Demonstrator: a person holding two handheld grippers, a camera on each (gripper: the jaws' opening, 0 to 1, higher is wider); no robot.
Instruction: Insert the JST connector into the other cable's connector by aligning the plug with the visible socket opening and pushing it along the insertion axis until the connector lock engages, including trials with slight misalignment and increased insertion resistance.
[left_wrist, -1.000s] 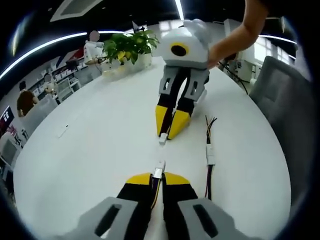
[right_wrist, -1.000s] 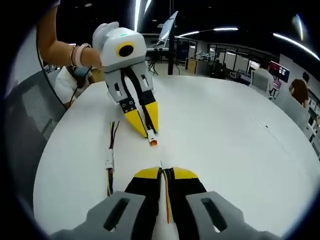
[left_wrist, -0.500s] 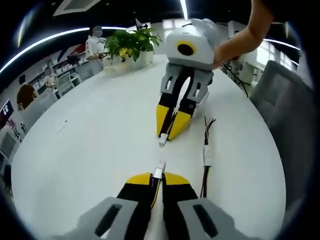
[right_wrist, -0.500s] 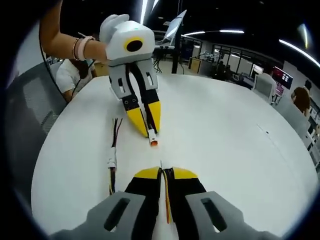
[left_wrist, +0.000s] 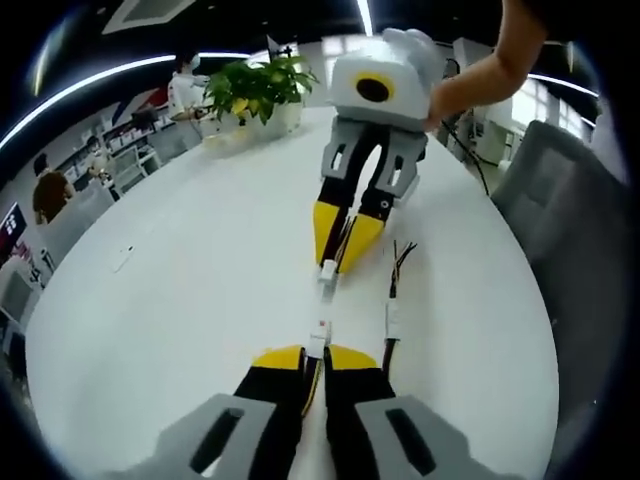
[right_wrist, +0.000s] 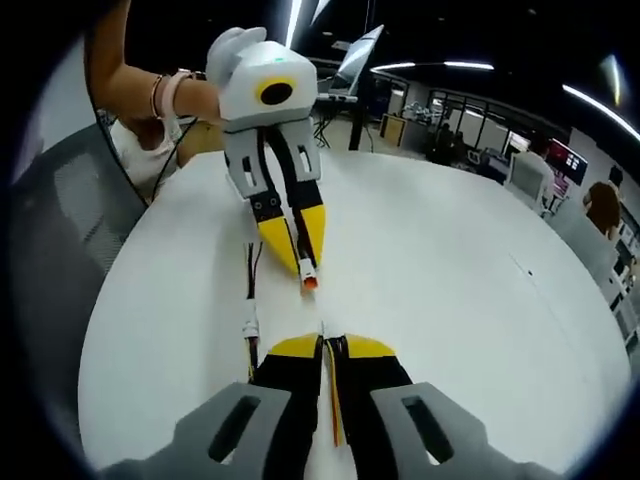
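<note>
Closest in the left gripper view, the left hand-held gripper (left_wrist: 316, 357) is clenched on a cable, its white connector (left_wrist: 318, 334) poking out just past the yellow tips. Facing it just beyond, the right hand-held gripper (left_wrist: 340, 247) grips the other cable, whose white connector (left_wrist: 327, 270) hangs close to the first with a small gap between them, both just above the white desk (left_wrist: 180, 290). The step in hand looks like final alignment before insertion; the next move calls for squaring the two connectors on one axis and pushing them together until the lock catches. Seen from the right gripper view, the orange-tipped plug (right_wrist: 309, 279) points back at the closed yellow jaws. A spare joined cable (left_wrist: 392, 305) lies beside them. Farther off, a bare forearm (left_wrist: 480, 70) reaches down from above, and a potted plant (left_wrist: 255, 90) stands at the far edge.
</note>
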